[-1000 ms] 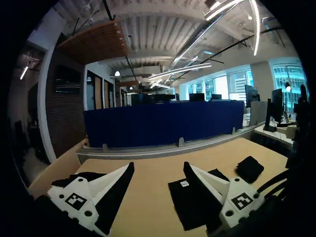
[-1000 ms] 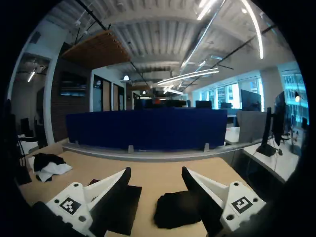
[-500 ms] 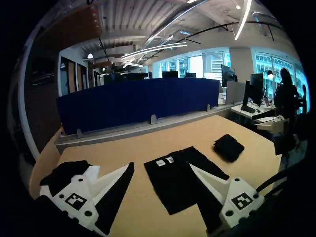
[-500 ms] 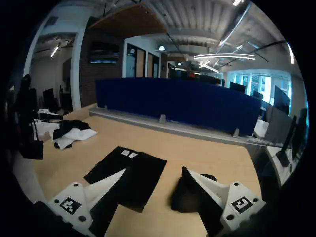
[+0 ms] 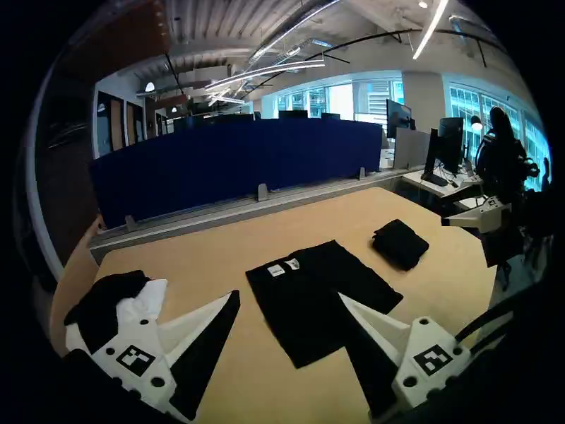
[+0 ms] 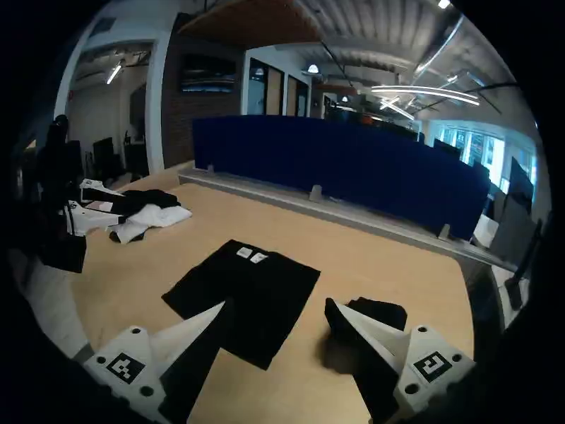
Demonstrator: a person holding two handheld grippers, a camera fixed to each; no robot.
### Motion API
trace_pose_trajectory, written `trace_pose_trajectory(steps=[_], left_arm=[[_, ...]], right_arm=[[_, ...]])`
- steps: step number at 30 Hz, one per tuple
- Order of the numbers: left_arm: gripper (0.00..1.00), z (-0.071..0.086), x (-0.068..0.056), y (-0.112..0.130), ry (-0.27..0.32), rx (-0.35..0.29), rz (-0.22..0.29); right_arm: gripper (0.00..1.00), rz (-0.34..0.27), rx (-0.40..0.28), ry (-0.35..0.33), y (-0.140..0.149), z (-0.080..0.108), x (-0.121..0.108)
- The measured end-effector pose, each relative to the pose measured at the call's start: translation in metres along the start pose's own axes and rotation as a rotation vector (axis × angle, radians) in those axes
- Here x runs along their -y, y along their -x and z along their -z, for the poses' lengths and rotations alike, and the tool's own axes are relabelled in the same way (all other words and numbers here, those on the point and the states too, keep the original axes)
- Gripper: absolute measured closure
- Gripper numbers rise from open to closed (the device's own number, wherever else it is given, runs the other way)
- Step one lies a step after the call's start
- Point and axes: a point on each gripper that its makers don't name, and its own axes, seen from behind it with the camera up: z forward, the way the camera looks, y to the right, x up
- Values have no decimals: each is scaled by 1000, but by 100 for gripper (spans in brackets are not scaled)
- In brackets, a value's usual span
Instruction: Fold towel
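So, the left gripper and right gripper are held spread and empty over the table, presumably so the black garment laid flat at 12 o'clock can be lined up for grabbing.

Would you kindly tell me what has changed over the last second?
The left gripper and right gripper tipped down toward the table, grasping nothing; both stayed open. The flat black cloth, folded bundle and clothes pile lie unmoved.
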Motion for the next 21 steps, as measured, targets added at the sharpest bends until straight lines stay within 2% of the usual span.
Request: trace_pose_trajectory(steps=[13,21], left_arm=[[7,-15,-4,44,22,69,-11],[7,-30,-8,71,46,115,-17]], right_arm=[[0,6,70,-27,34,-28,8],[0,10,113,-41,57,-46,12]])
